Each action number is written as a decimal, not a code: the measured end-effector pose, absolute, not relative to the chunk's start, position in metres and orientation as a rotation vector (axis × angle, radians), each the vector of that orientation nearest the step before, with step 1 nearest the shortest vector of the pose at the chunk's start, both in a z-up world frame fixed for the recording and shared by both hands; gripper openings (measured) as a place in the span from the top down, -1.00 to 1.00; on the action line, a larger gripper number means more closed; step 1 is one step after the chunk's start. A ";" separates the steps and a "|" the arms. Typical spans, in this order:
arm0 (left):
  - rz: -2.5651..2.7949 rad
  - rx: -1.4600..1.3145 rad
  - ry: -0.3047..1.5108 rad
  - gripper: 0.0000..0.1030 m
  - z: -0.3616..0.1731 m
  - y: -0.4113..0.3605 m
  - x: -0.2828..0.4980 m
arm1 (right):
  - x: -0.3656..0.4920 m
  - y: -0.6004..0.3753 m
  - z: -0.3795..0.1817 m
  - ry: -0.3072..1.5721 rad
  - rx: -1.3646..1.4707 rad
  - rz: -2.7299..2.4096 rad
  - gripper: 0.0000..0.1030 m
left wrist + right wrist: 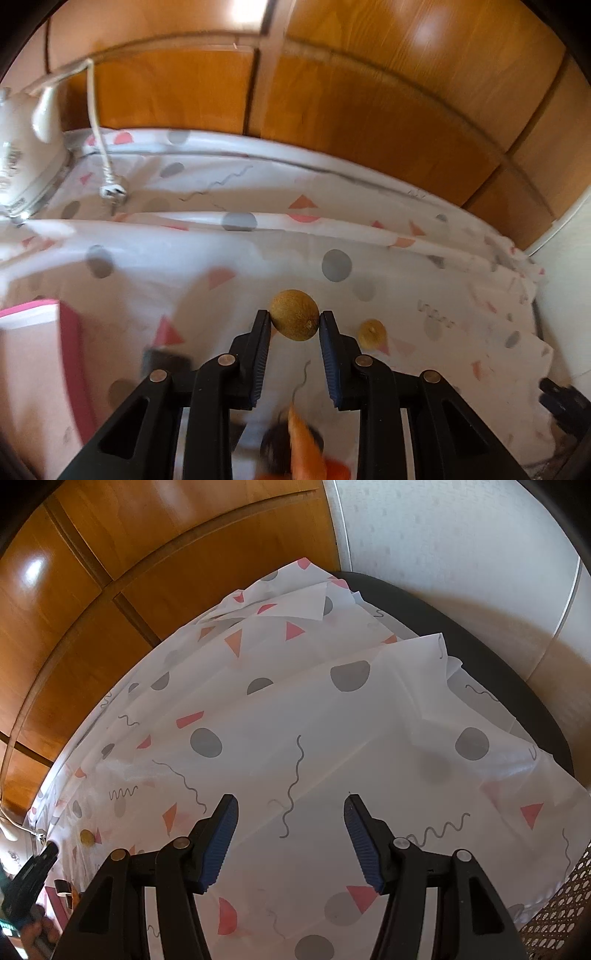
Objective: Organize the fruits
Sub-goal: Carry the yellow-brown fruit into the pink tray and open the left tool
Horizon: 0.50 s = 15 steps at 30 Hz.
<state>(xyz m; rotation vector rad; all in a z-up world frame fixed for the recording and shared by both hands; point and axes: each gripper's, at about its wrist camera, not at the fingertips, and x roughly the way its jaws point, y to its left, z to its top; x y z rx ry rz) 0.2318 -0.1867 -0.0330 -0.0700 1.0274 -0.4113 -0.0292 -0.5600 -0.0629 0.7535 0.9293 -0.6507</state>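
Left wrist view: the left gripper [294,320] is clamped on a brown kiwi [294,314], both pads touching its sides, above the patterned tablecloth [207,258]. A small yellow fruit [372,333] lies just beside it at 3 o'clock. A carrot [304,446] sits at 6 o'clock. The right gripper [291,803] hangs over bare cloth, fingers spread apart and holding nothing.

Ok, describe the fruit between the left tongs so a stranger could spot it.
On the patterned tablecloth, look between the left tongs. There sits a round brownish kiwi, bigger and duller than the small yellow fruit to its right.
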 end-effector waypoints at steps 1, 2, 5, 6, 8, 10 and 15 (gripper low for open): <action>-0.413 -0.075 1.018 0.48 -0.028 -0.182 0.226 | -0.029 -0.560 -0.063 0.929 0.754 -0.653 -0.18; -0.415 -0.081 1.009 0.48 -0.022 -0.176 0.221 | -0.030 -0.561 -0.063 0.928 0.757 -0.657 -0.17; -0.405 -0.102 0.978 0.48 -0.008 -0.159 0.207 | -0.031 -0.561 -0.063 0.930 0.756 -0.665 -0.17; -0.400 -0.111 0.968 0.48 -0.004 -0.152 0.203 | -0.030 -0.561 -0.063 0.932 0.754 -0.668 -0.17; -0.386 -0.126 0.943 0.48 0.007 -0.136 0.193 | -0.029 -0.560 -0.063 0.939 0.748 -0.668 -0.17; -0.371 -0.137 0.928 0.48 0.012 -0.120 0.187 | -0.028 -0.558 -0.064 0.945 0.741 -0.666 -0.17; -0.302 -0.161 0.901 0.48 0.020 -0.074 0.171 | -0.027 -0.554 -0.064 0.962 0.720 -0.661 -0.17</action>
